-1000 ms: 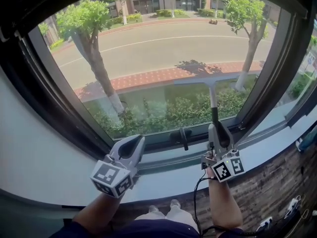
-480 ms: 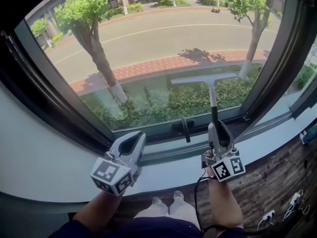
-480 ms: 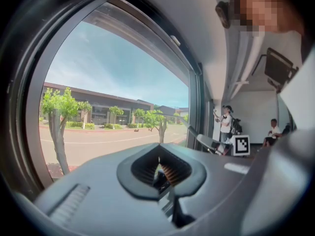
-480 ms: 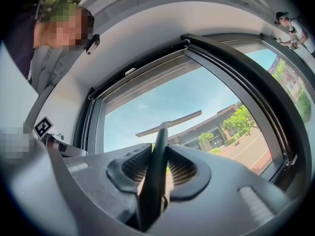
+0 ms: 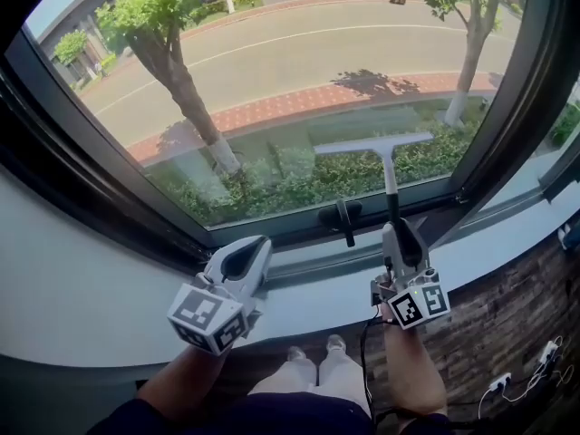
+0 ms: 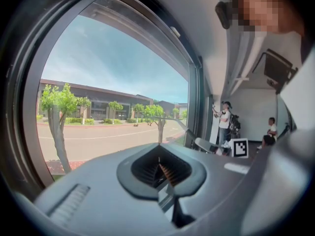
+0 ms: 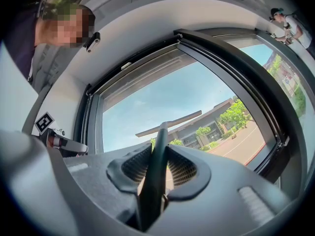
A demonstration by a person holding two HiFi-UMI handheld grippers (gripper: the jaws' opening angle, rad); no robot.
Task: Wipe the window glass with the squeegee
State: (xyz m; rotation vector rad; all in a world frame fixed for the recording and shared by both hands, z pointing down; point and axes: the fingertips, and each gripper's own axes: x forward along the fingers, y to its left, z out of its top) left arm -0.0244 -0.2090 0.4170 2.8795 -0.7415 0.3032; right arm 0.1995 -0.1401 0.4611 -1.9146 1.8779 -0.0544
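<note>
- Right now the right gripper [image 5: 396,229] is clamping the squeegee [image 5: 390,175] by the dark lower end of its handle. The right gripper view is showing both jaws pressed on that handle [image 7: 153,178], one from each side.
- The squeegee is standing nearly upright, with its pale shaft rising from the jaws and its long blade [image 5: 373,143] lying level across the top.
- The blade is sitting in front of the lower right part of the window glass [image 5: 272,62], close above the bottom edge of the pane. I cannot tell whether the rubber is actually touching the pane.
- The left gripper [image 5: 256,246] is hovering over the white sill [image 5: 109,306], near the bottom edge of the window frame and well apart from the squeegee. Its jaws are resting together with nothing between them (the left gripper view [image 6: 160,149] is showing only the ribbed inner pads meeting).
- A dark window handle [image 5: 343,217] is sticking out of the bottom frame between the two grippers, nearer the right one.
- A black cable [image 5: 365,352] is hanging down from the right gripper along the person's forearm.
- Below the sill's right end a brick-patterned wall [image 5: 507,324] is showing.
- Through the glass a tree [image 5: 172,71], a road [image 5: 344,48] and a red paved strip [image 5: 299,102] are showing outside.
- In the left gripper view two other people [image 6: 225,124] are appearing far back in the room, beyond the window's far edge.
</note>
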